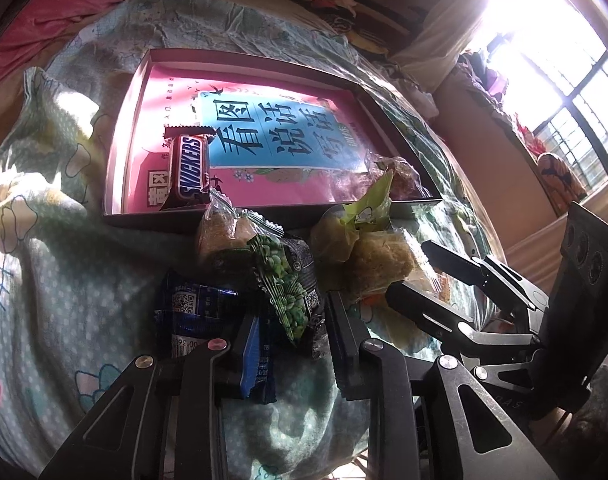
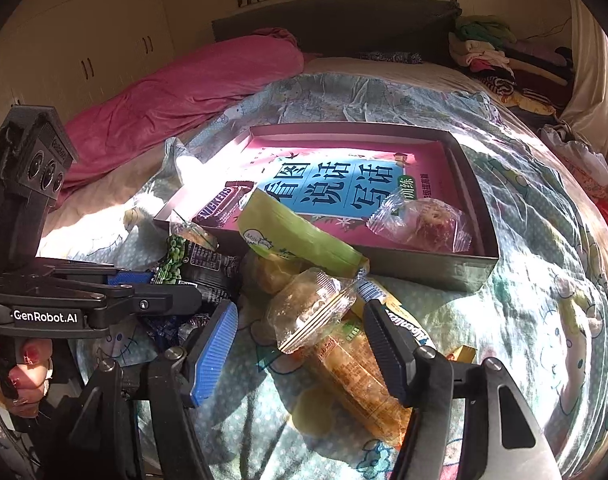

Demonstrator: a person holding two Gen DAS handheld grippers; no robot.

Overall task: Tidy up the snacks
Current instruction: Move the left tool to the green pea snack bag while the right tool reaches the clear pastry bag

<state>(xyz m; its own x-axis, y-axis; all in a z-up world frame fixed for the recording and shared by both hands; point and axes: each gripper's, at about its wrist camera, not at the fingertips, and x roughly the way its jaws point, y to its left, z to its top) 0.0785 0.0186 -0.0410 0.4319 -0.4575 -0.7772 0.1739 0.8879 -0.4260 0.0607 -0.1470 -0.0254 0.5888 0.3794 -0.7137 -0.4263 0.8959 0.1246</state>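
On the bed, a patterned quilt [image 2: 524, 280] carries a shallow box [image 2: 464, 268] and a heap of snacks along its near wall.

At far left in the right-wrist view, a hand [image 2: 26, 372] grips the left gripper [image 1: 288, 320], which reaches into the heap. From its own camera, its jaws stand fairly close together around a blue packet [image 1: 208, 312] and a pea packet [image 1: 288, 284]; the left pad lies against the blue wrapper, while a gap shows at the right pad. I cannot tell whether it truly pinches them.

Next rightward in the box, a Snickers bar [image 1: 190, 170] rests in the near left corner on a pink and blue book [image 1: 264, 136] that lines the bottom. Just outside that wall lies a clear-wrapped cake [image 1: 224, 232], touching the pea packet.

Further right, a green pouch [image 2: 296, 232] leans over the box's near wall. Below it sit a clear-wrapped pastry [image 2: 312, 312] and a long yellow biscuit pack [image 2: 356, 380]. The right gripper [image 2: 300, 352] hovers with jaws wide apart astride these two, pads touching neither.

At right inside the box, a red-filled pastry [image 2: 424, 224] in clear wrap lies in the near right corner.
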